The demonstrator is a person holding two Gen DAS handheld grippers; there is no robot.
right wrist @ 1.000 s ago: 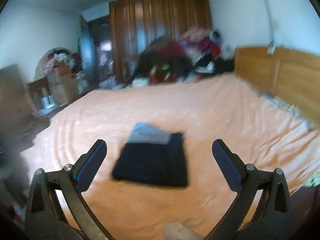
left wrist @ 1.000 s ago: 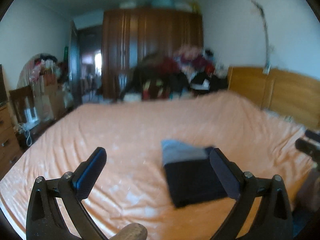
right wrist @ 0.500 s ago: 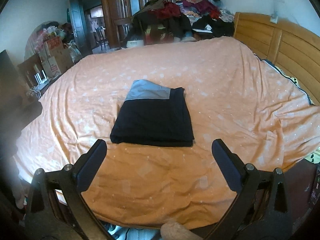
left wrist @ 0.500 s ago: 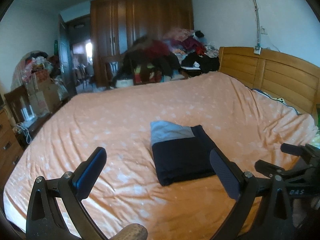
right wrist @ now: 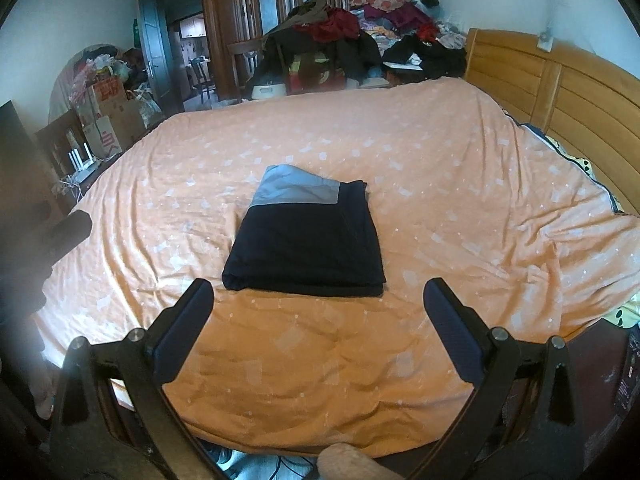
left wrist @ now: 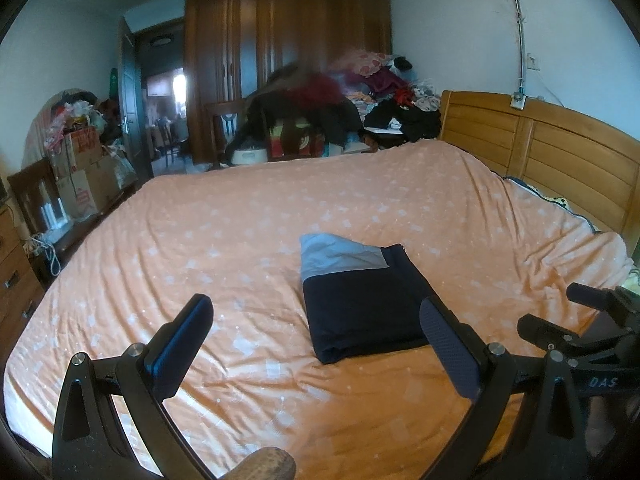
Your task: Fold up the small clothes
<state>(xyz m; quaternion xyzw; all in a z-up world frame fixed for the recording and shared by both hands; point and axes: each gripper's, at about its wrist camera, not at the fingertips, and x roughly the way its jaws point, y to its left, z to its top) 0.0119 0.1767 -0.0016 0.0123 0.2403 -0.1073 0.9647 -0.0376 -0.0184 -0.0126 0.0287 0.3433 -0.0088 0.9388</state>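
A dark navy garment with a grey band (left wrist: 360, 300) (right wrist: 306, 240) lies folded into a neat rectangle in the middle of the orange bedspread (left wrist: 248, 232) (right wrist: 440, 184). My left gripper (left wrist: 316, 320) is open, held back from the bed edge, with the folded garment ahead and slightly right of it. My right gripper (right wrist: 318, 304) is also open, above the near edge of the bed, the garment straight ahead just beyond its fingertips. Neither holds anything. Part of the right gripper's body (left wrist: 580, 344) shows at the right edge of the left wrist view.
A wooden headboard (left wrist: 560, 152) (right wrist: 560, 88) runs along the right side. Piled clothes (left wrist: 352, 104) (right wrist: 360, 36) and a wardrobe (left wrist: 288, 52) stand beyond the far edge. Boxes and clutter (left wrist: 80, 168) (right wrist: 108, 112) and a drawer unit (left wrist: 16, 272) are at the left.
Both grippers have pulled back and steadied; the views went from blurred to sharp. The right view now looks down on the garment. The folded garment has not moved.
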